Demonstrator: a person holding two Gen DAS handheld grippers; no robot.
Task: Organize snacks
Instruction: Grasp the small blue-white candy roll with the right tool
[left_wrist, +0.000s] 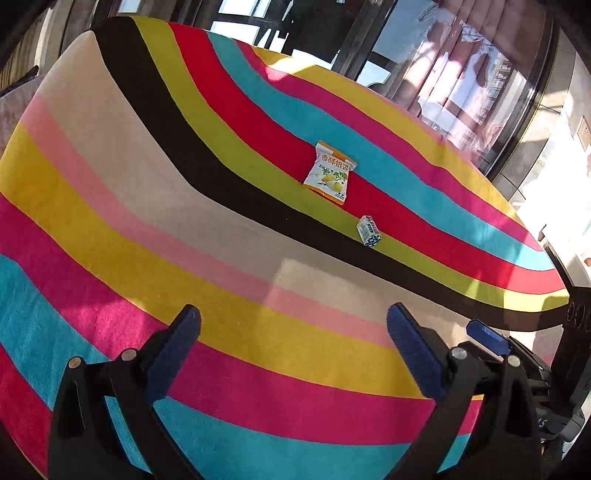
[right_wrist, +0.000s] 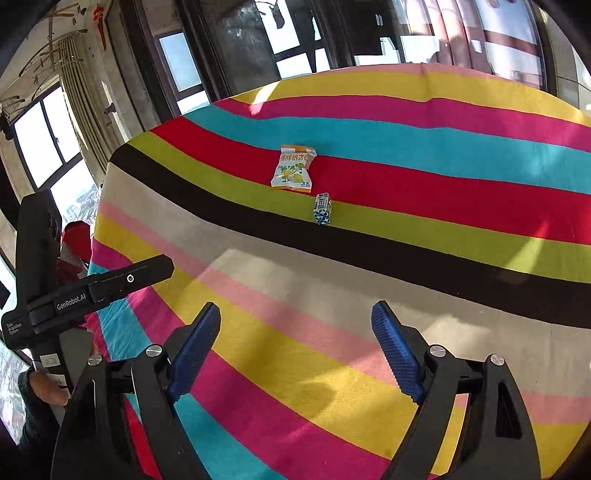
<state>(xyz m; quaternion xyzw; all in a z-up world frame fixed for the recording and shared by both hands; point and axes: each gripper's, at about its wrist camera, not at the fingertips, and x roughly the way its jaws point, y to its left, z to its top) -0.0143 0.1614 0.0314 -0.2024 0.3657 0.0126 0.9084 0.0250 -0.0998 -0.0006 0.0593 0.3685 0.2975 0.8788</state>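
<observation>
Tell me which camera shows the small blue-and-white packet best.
Left wrist: the small blue-and-white packet shows its printed broad face. In the right wrist view the packet appears narrower, more edge-on, beside the orange-and-white snack bag.

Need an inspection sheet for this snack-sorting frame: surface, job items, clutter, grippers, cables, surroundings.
Surface: striped cloth covering the table, sunlit patches and shadows.
Job's things: orange-and-white snack packet flat on the red and green stripes; small blue-and-white box just nearer the camera, apart from it.
Clutter: nothing seen.
Grippers: left gripper open, nothing between its fingers; right gripper open, also empty; both short of the snacks.
Cables: nothing seen.
Surroundings: windows and curtains beyond the table.
</observation>
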